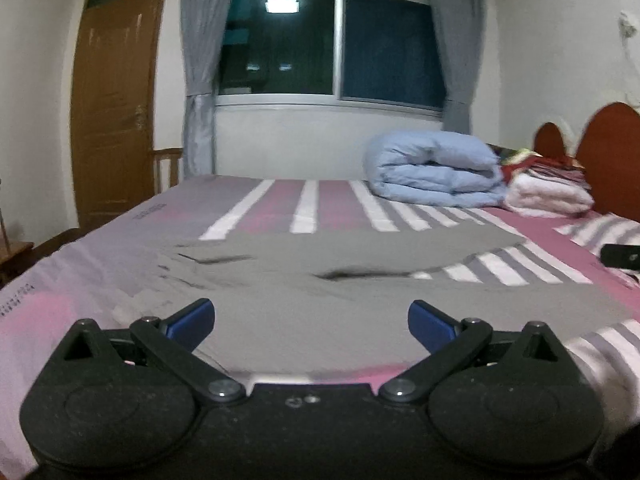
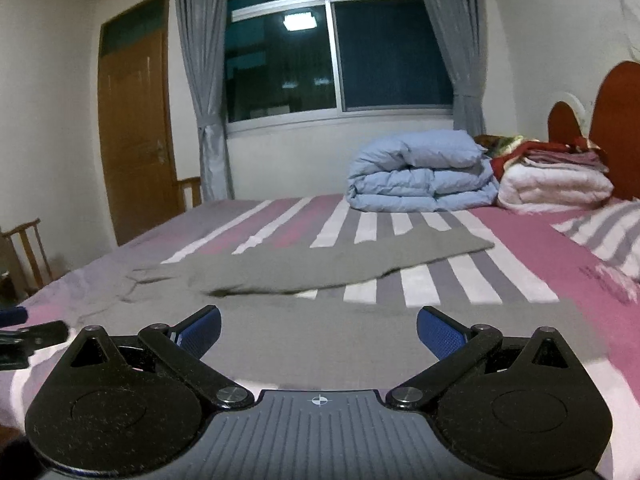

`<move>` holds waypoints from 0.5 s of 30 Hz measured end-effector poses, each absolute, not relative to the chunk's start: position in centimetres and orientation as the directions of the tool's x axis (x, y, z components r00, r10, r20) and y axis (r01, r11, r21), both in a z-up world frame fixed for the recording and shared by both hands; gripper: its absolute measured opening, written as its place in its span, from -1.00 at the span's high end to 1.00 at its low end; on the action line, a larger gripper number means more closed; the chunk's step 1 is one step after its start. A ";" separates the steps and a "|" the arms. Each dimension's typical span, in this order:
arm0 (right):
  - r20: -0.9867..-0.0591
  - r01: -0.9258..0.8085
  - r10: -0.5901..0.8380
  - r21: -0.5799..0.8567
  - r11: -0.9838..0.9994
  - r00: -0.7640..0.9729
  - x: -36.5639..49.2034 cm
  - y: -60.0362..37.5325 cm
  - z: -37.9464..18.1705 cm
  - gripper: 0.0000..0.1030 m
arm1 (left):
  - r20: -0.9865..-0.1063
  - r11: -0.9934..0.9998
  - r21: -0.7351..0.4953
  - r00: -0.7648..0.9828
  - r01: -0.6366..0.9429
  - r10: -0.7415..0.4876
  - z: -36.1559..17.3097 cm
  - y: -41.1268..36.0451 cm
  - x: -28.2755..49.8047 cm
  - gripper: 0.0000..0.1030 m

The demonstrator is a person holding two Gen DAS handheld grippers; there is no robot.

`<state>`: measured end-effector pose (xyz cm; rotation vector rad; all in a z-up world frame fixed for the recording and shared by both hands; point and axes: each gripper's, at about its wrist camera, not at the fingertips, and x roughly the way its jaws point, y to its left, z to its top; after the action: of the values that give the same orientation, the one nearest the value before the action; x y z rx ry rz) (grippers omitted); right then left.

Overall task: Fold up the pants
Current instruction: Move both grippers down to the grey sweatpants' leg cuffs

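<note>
A flat grey pair of fabric pants (image 1: 360, 276) is seen spread across the near half of the bed with the pink, grey and white striped sheet (image 2: 520, 240), both legs running towards the red wooden headboard (image 2: 616, 120) and separated by a wedge of bare sheet. The near leg's edge lies just ahead of both tools. The left gripper (image 1: 311, 322) and right gripper (image 2: 319, 330) are held with fingers wide apart, nothing between them. The near edge would best be pinched at two well-separated spots, lifted evenly and laid over the far leg, so creases are avoided. Beside the headboard a folded pale-blue quilt (image 2: 420, 172) is stacked; a dark curtained window (image 2: 336, 48) and brown door (image 2: 136, 128) are behind.
</note>
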<state>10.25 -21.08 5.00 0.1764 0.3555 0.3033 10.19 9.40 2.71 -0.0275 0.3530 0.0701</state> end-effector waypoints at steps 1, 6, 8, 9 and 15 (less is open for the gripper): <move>-0.317 -0.268 0.330 0.223 0.937 0.889 11.9 -20.8 5.4 -1.00 | -0.350 0.996 -0.015 0.934 -0.086 0.075 2.9 10.4 11.2 -0.88; -0.326 -0.300 0.376 0.261 0.918 0.867 18.5 -19.3 6.4 -1.00 | -0.420 0.993 0.013 0.900 -0.118 0.113 2.5 15.5 16.7 -0.88; -0.332 -0.322 0.392 0.247 0.914 0.858 21.6 -18.1 6.3 -1.00 | -0.429 0.994 0.039 0.897 -0.101 0.108 2.0 17.6 19.0 -0.88; -0.335 -0.334 0.400 0.238 0.912 0.853 23.0 -17.4 6.2 -1.00 | -0.429 0.993 0.054 0.896 -0.101 0.115 1.9 18.6 20.1 -0.86; -0.377 -0.398 0.445 0.200 0.895 0.812 32.3 -13.7 4.3 -1.00 | -0.485 0.992 0.054 0.866 -0.110 0.123 1.0 26.4 29.6 -0.49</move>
<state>32.34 -13.74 4.32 0.1133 0.4295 0.4510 29.58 26.42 1.03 0.0250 0.5093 0.1219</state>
